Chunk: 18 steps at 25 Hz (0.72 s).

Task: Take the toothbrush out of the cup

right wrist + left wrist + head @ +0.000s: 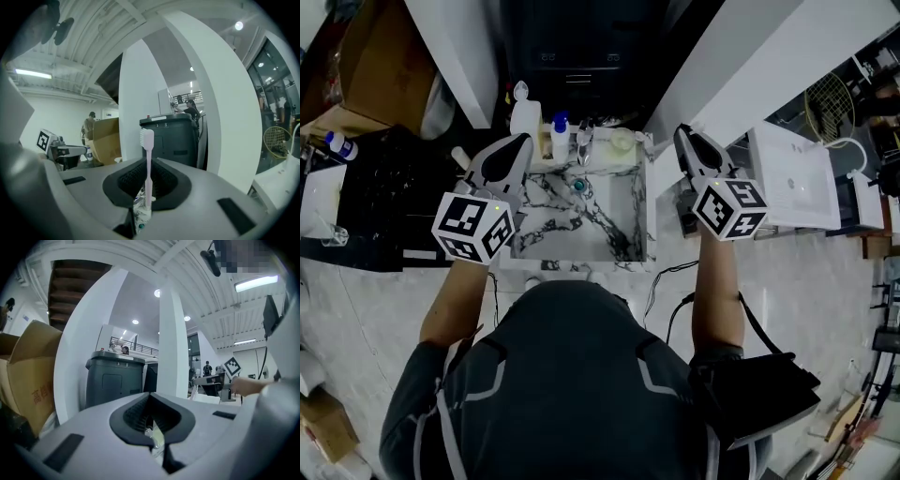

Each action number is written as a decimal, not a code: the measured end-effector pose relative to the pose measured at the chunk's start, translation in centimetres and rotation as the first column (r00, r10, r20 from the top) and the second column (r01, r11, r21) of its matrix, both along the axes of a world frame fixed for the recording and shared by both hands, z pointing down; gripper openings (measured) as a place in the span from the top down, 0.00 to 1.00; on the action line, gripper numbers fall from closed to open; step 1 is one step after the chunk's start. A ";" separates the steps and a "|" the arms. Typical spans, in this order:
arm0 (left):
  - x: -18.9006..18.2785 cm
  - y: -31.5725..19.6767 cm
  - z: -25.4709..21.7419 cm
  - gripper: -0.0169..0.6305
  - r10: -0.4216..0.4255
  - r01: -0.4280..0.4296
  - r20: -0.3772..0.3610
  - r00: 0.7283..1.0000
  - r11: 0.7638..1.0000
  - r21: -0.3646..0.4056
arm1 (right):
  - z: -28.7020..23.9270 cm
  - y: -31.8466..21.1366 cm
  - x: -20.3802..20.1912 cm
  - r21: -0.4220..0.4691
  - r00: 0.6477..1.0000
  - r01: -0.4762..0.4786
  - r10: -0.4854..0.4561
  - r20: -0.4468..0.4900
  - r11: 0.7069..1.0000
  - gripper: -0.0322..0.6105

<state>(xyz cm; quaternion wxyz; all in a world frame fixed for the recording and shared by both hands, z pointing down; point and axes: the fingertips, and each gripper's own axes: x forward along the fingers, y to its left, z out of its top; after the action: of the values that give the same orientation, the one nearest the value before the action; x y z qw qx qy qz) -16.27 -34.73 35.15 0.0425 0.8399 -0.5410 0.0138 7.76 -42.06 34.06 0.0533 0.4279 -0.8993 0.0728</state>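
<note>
Right hand-held gripper (148,187): nearly closed, pinches slim pink plastic toothbrush (148,150) low on handle, bristles upright, for a steady carry over white black-veined marble sink (619,234). Left hand-held gripper (152,423): jaws together, apparently empty, standing by.

Sink (623,239) basin lay open btw left gripper (523,141) & right gripper (682,133). Bottles (525,114) & tap (584,142) crowded its back rim. White pillars (455,47) rose behind. Black table (384,197) blocked L side, white panel (797,178) R side.
</note>
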 end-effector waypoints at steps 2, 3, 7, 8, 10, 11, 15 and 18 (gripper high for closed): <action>-0.2 0.1 -0.9 0.96 -0.006 0.006 0.009 1.000 1.000 0.012 | -1.2 1.2 -0.1 0.027 1.000 0.005 -0.005 0.000 1.000 0.89; -0.3 0.2 -1.2 0.96 -0.008 0.008 0.015 1.000 1.000 0.017 | -1.7 1.7 -0.1 0.040 1.000 0.003 -0.003 -0.001 0.999 0.89; -0.6 0.6 -2.0 0.96 -0.014 0.014 0.018 1.000 0.999 0.029 | -3.1 3.5 0.1 0.078 1.000 -0.004 0.004 -0.004 0.997 0.89; -0.7 0.6 -2.3 0.96 -0.015 0.015 0.016 1.000 0.999 0.032 | -3.4 3.7 0.2 0.085 1.000 -0.008 0.009 -0.009 0.996 0.89; -0.6 0.8 -2.8 0.96 -0.015 0.014 0.020 1.000 0.999 0.042 | -3.8 3.9 0.4 0.096 1.000 -0.018 0.019 -0.011 0.995 0.89; -0.6 0.9 -2.9 0.96 -0.016 0.015 0.028 0.999 0.999 0.046 | -3.9 4.1 0.5 0.098 1.000 -0.022 0.023 -0.007 0.995 0.89; -0.2 1.4 -2.4 0.96 -0.010 0.008 0.053 0.999 0.999 0.034 | -3.8 4.6 0.9 0.102 1.000 -0.029 0.030 -0.005 0.994 0.89; 0.0 1.4 -2.1 0.96 -0.011 0.009 0.062 0.998 1.000 0.024 | -3.7 4.7 1.0 0.099 1.000 -0.024 0.025 -0.007 0.995 0.89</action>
<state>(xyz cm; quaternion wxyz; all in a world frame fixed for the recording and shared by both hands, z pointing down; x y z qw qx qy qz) -16.31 -33.34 33.07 0.0158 0.8368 -0.5463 0.0333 8.75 -37.33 30.38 0.0350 0.4415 -0.8962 0.0268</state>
